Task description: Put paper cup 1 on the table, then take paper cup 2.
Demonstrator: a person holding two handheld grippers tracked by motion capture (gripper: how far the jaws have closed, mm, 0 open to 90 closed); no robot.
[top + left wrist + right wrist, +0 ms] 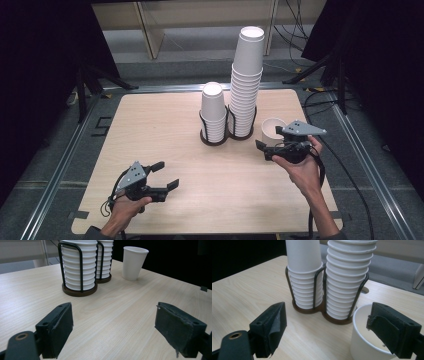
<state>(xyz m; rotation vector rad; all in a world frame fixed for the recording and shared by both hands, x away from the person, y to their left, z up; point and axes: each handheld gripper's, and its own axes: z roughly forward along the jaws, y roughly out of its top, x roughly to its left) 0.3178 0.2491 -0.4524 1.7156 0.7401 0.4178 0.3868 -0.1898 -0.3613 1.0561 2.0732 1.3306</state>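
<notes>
Two stacks of white paper cups stand in a black wire holder (216, 142) at the table's far middle: a short stack (213, 112) on the left and a tall stack (246, 85) on the right. One loose white cup (271, 127) stands upright just right of the holder. My right gripper (268, 140) hovers at this cup with its jaws wide apart; in the right gripper view the cup (362, 340) sits low behind the right jaw, and no pad presses on it. My left gripper (167, 175) rests near the front left, open, with bare wood between its jaws.
The light wooden table (165, 125) has rounded corners and metal rails around it. Black curtains close off both sides. Cables (345, 165) trail off the right edge, and a pale wooden frame (150, 30) stands beyond the far edge.
</notes>
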